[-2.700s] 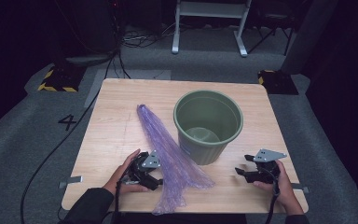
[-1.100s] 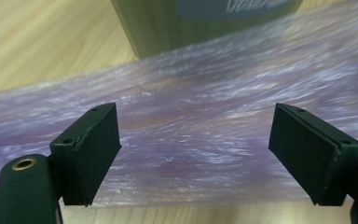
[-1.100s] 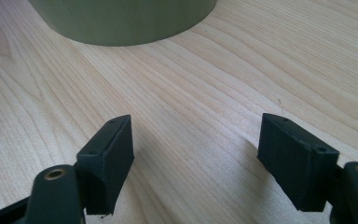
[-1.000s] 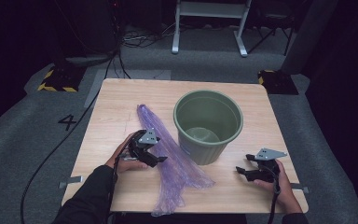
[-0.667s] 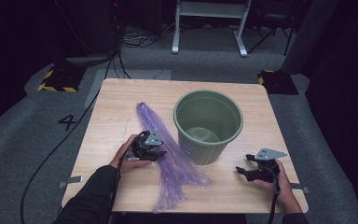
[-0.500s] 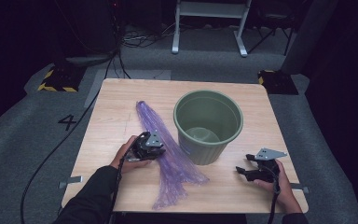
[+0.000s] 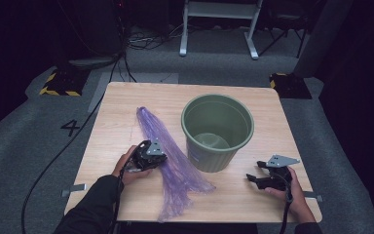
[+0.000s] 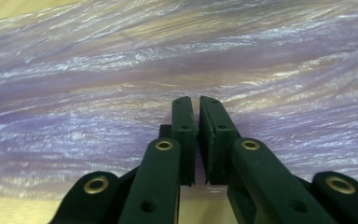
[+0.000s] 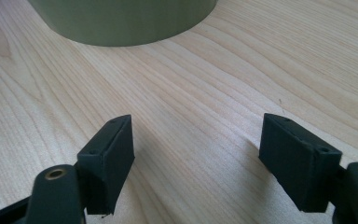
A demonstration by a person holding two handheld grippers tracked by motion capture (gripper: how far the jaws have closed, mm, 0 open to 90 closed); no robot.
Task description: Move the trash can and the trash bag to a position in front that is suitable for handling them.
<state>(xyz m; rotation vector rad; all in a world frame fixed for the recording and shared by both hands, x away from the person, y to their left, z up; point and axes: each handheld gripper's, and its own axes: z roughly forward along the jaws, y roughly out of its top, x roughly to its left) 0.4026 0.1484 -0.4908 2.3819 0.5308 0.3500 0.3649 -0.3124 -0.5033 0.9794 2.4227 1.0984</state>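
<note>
While we press our left gripper [image 8: 198,105] onto the purple plastic bag [image 7: 168,148], its jaws stand nearly closed, pinching the film | bag lies stretched on the wooden table [image 7: 126,102] just left of the green bucket [image 7: 217,131] | our right gripper [image 9: 196,154] rests wide, holding nothing, near the bucket's base.

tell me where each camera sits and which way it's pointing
High view: fixed above the person's side, looking forward and down on the wooden table; both forearms enter from the bottom, holding the left gripper and right gripper.
Left gripper view: rides the left gripper, looking along its nearly closed jaws at the purple plastic bag.
Right gripper view: rides the right gripper, jaws wide apart, facing the base of the green bin.
Shared: high and left gripper views both show the bag; high and right gripper views both show the bin.
</note>
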